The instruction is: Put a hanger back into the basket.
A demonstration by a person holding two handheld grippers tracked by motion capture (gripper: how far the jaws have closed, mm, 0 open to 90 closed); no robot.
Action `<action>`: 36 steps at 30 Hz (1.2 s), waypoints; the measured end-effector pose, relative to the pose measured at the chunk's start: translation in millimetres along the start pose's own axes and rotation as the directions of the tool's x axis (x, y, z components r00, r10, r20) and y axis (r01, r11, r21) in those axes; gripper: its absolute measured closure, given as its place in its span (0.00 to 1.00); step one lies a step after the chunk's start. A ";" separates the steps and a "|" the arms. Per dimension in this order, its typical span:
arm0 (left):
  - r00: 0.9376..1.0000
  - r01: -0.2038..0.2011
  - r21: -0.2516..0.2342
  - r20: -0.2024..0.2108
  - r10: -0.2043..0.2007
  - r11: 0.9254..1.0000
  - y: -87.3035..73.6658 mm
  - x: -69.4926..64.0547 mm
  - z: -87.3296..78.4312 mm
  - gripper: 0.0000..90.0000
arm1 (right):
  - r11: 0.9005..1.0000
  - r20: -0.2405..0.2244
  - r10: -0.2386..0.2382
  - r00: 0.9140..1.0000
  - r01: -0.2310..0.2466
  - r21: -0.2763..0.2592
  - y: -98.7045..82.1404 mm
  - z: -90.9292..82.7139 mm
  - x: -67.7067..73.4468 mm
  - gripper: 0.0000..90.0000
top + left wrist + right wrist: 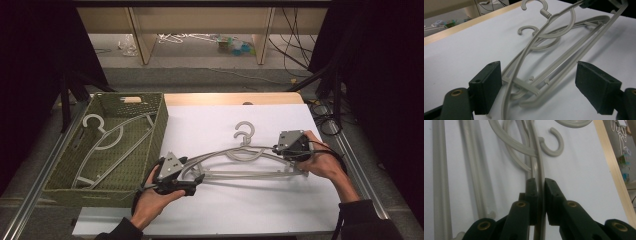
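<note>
Two grey plastic hangers lie stacked on the white tabletop (235, 210). My right gripper (281, 148) is shut on the thin shoulder arm of the upper hanger (225, 150) and holds that end raised. In the right gripper view the pads (532, 192) pinch the arm of that hanger (539, 167), with the lower hanger's hook (554, 143) beyond. My left gripper (192, 176) stands open at the hangers' other end. In the left gripper view its jaws (541, 87) are wide apart around the upper hanger (564, 13) and the flat lower hanger (544, 41).
A green woven basket (159, 132) sits at the table's left and holds more grey hangers (102, 136). The table's wooden far edge (230, 98) runs behind the white sheet. Beyond it are shelf legs, cables and clutter on the floor.
</note>
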State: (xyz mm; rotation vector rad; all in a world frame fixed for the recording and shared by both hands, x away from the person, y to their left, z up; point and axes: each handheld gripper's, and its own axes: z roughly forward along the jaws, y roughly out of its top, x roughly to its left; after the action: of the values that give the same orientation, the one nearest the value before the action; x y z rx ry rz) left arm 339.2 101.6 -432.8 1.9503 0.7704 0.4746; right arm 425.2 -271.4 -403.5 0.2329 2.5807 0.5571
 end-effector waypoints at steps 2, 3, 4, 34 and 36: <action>1.000 0.014 -0.005 0.015 -0.014 1.000 4.2 -0.6 10.0 0.24 | 1.000 -0.002 -0.014 1.000 0.014 -0.003 2.8 -3.9 4.0 0.91; 1.000 0.011 -0.020 0.020 -0.011 1.000 5.6 -1.3 13.9 0.24 | 1.000 -0.002 -0.021 1.000 0.021 -0.003 3.7 -5.9 5.4 0.91; 1.000 -0.003 -0.017 0.023 0.004 1.000 7.0 -1.6 18.6 0.24 | 1.000 0.000 -0.024 1.000 0.024 -0.008 4.2 -7.8 6.4 0.91; 0.951 -0.210 0.137 0.259 0.170 0.968 40.1 -0.3 97.2 0.59 | 0.989 0.037 -0.107 0.994 0.111 -0.101 9.6 -41.2 18.0 0.91; 0.946 -0.225 0.148 0.269 0.180 0.963 41.4 1.1 96.7 0.60 | 0.989 0.031 -0.104 0.994 0.106 -0.100 9.7 -42.0 18.8 0.91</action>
State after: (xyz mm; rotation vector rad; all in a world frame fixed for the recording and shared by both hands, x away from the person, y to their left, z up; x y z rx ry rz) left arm 412.2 26.4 -442.0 2.2169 0.4617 0.2764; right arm 388.7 -272.2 -373.8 0.0689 2.5150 0.6397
